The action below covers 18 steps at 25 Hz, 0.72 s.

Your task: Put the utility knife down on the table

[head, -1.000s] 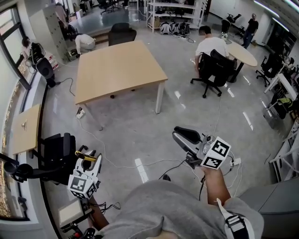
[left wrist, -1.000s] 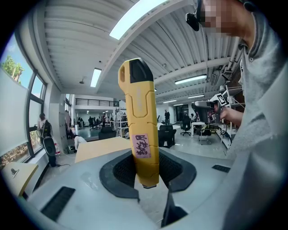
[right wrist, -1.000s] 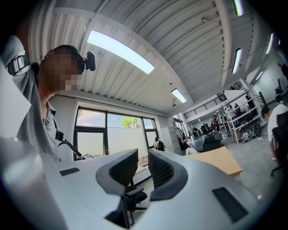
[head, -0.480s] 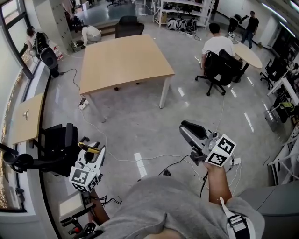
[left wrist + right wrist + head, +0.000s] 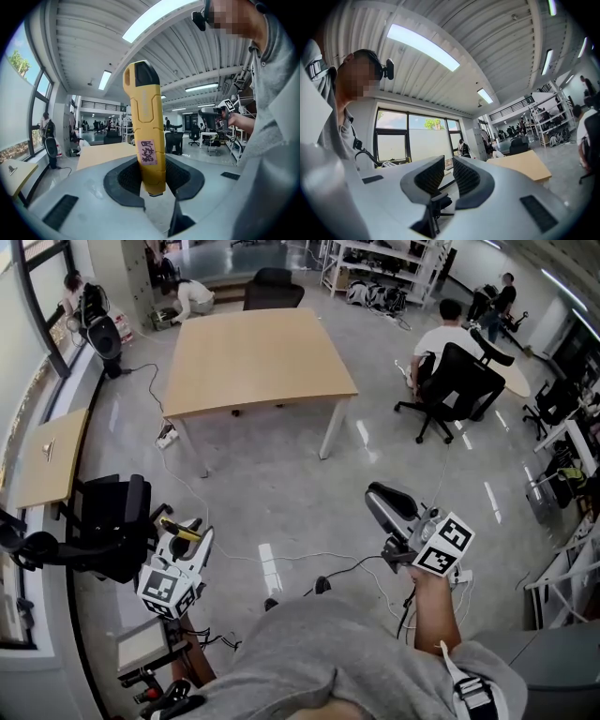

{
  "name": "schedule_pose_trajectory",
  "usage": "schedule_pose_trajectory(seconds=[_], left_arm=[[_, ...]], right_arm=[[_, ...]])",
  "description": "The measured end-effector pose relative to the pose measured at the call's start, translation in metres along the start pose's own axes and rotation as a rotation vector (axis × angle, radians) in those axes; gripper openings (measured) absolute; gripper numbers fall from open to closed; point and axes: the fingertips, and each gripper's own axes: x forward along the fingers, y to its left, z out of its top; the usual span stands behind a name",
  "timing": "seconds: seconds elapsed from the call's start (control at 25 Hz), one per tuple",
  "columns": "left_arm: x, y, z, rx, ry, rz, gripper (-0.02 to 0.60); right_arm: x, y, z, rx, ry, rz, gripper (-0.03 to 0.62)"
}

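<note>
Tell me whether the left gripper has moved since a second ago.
Cannot tell. The head view itself has shifted, and the left gripper sits just right of the black chair as before, with the utility knife clamped in it.

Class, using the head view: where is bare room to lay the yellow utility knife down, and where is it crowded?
The big wooden table is bare edge to edge. The small side table by the window has room around one small item. Cables and a black chair crowd the floor nearby.
</note>
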Motion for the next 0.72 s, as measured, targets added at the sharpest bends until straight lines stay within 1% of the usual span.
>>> schedule_pose_trajectory(seconds=[0.08, 0.16, 0.32, 0.48, 0.72], left_arm=[[0.009, 0.006, -0.003, 0.004, 0.005, -0.005, 0.107], [0.013, 0.009, -0.002, 0.008, 0.016, 0.008, 0.107], [0.029, -0.003, 0.019, 0.016, 0.020, 0.020, 0.107], [0.044, 0.002, 0.030, 0.044, 0.023, 0.054, 0.107], [0.091, -0.008, 0.034, 0.042, 0.061, 0.076, 0.107]], right_arm=[[0.008, -0.010, -0.004, 0.000, 0.001, -0.001, 0.062], [0.018, -0.018, -0.007, 0.011, 0.009, 0.022, 0.061], [0.013, -0.036, 0.005, 0.025, 0.008, 0.052, 0.063], [0.018, -0.057, 0.015, 0.018, -0.013, 0.087, 0.063], [0.010, -0.114, 0.017, 0.049, -0.024, 0.102, 0.062]])
